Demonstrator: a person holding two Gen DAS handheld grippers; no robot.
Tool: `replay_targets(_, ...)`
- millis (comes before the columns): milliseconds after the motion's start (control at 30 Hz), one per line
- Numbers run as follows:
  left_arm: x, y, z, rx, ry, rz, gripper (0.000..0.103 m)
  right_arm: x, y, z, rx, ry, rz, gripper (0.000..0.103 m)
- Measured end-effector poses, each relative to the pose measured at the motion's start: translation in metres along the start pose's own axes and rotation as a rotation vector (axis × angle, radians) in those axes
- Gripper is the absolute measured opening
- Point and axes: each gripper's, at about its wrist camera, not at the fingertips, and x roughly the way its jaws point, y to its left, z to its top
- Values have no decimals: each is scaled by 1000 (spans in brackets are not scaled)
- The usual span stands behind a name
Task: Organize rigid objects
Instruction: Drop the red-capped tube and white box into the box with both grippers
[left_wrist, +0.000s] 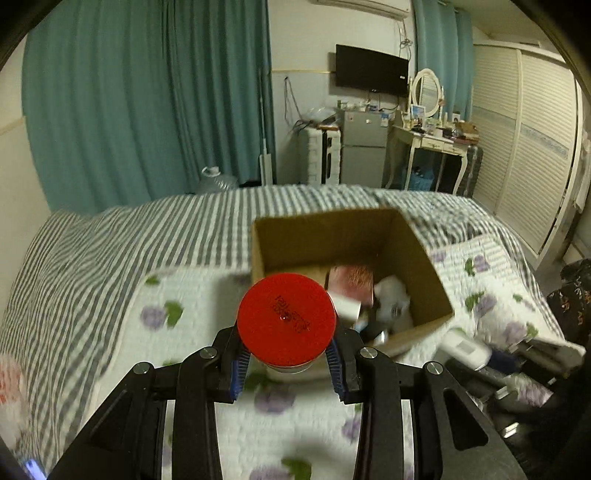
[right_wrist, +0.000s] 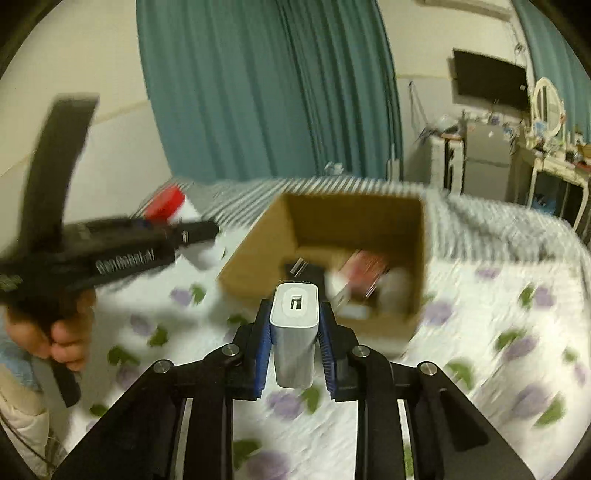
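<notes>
Teal curtains (left_wrist: 147, 103), wall TV (left_wrist: 371, 70), louvered wardrobe (left_wrist: 528, 140).

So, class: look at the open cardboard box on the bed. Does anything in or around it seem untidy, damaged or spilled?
Nothing looks spilled or damaged. The cardboard box sits open on the bed quilt; the items inside lie jumbled rather than neatly arranged, though blur hides detail.

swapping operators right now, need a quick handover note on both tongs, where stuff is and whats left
Left tongs: shut on the red-lidded jar, held above the bed just short of the cardboard box.
Right tongs: shut on the white power bank, also near the box's front edge.
Done: a pink box and a few white items already lie inside the box.
Left: drop the jar and the power bank into the box. Both views are motion-blurred, so other loose items cannot be ruled out.
</notes>
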Motion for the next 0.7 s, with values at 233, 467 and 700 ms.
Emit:
replay_targets(233,73,-3,42,43,34,-15,37,29,-47,72,-39,-46,-82,23)
replay_targets(467,136,-4,42,75,89,-46,37,87,-67,89,-63,7,-93,23)
replay_targets(700,145,-3,44,103,56,-17,46,114,-65,79,-63,57,-86,23)
